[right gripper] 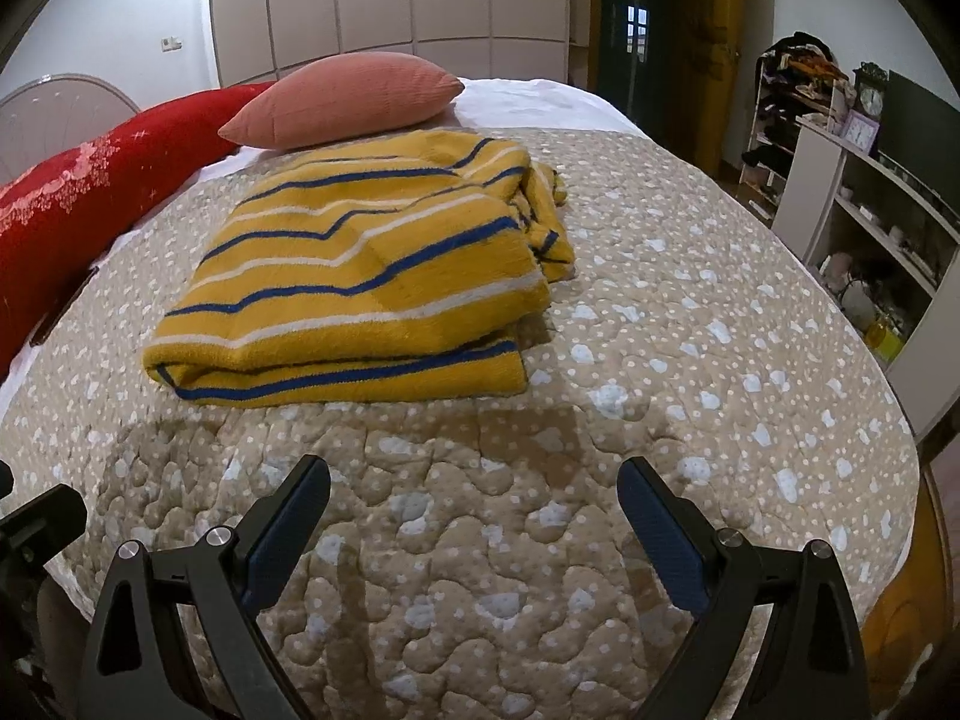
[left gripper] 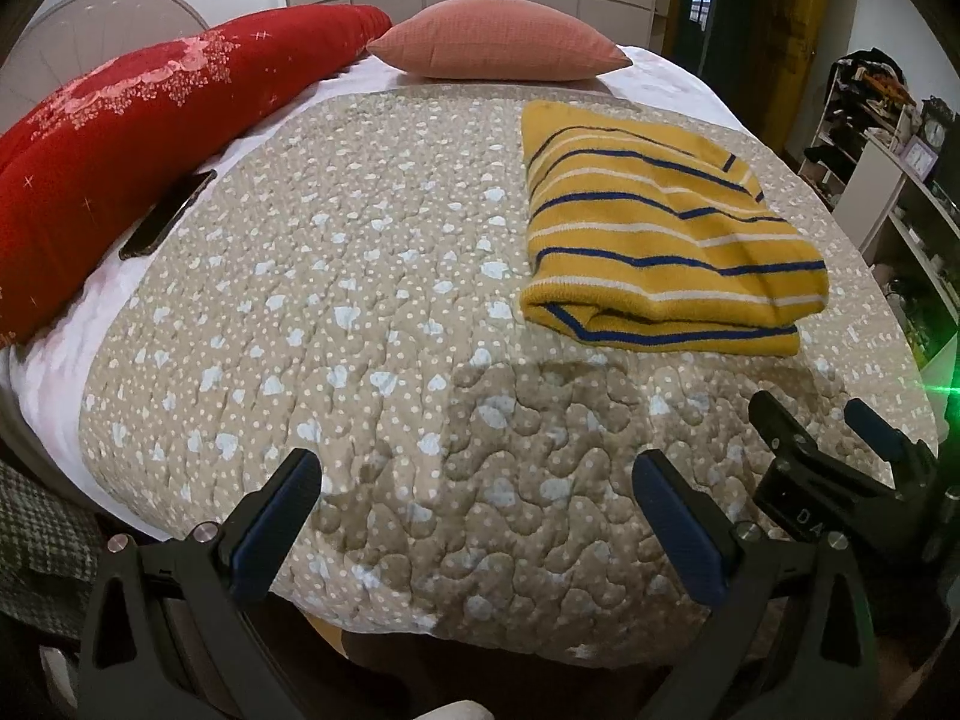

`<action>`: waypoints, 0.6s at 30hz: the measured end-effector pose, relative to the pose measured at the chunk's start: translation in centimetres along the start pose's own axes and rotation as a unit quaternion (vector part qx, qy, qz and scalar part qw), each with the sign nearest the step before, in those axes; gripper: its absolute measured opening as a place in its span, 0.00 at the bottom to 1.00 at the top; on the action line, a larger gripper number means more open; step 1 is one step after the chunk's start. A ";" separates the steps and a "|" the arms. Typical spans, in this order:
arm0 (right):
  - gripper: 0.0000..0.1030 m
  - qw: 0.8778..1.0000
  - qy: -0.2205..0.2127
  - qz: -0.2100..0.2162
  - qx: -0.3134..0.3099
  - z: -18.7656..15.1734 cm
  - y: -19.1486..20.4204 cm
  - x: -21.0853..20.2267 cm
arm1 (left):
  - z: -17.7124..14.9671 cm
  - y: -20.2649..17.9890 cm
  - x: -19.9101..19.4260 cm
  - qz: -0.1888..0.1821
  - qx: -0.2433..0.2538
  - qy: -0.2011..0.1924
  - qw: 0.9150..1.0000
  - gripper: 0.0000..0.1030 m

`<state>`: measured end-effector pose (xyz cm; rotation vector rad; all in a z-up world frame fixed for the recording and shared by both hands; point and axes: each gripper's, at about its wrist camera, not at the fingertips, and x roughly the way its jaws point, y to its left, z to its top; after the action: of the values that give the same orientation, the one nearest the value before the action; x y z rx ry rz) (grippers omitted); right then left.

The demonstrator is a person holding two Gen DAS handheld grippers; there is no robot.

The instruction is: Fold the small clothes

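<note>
1. A red floral bolster (left gripper: 114,138) lies along the far-left side of the quilt (left gripper: 360,312), well left of the striped garment; one is visible, likely pushed aside to leave folding room.
2. One dark phone (left gripper: 168,213) rests against the bolster's edge, well left of the garment and seemingly parked out of the work area.
3. One pink pillow (left gripper: 498,39) sits beyond the garment, at the head of the bed.
4. The left gripper (left gripper: 477,510) hovers over the quilt's near edge, in front and to the left of the garment, its jaws spread wide and empty.
5. One yellow sweater (right gripper: 360,276) with blue and white stripes lies in a compact stack of layers on the quilt, closer to the right gripper than to the left. Its near edge looks tidy, while a bunched portion pokes out on its far-right side, so the fold appears largely done but possibly unfinished.
6. The right gripper (right gripper: 474,510) hangs just in front of the garment, touching nothing, its jaws equally wide apart; two grippers in all, both seemingly held clear of the cloth.
</note>
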<state>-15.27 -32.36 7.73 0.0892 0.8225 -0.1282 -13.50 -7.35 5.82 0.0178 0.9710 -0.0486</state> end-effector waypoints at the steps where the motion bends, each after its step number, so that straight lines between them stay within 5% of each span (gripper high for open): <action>1: 0.96 1.000 0.000 0.000 0.000 0.0 0.0 0.0 | 0.0 0.0 0.0 -0.001 -0.001 0.001 1.000 1.00; 18: 0.96 1.000 0.000 -0.022 -0.009 -0.3 0.2 -0.3 | -0.8 -0.7 0.7 0.020 0.016 0.027 0.999 1.00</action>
<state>-15.67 -32.07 7.78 0.0548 0.8254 -0.1620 -13.74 -8.04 4.78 0.0675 1.0233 -0.0270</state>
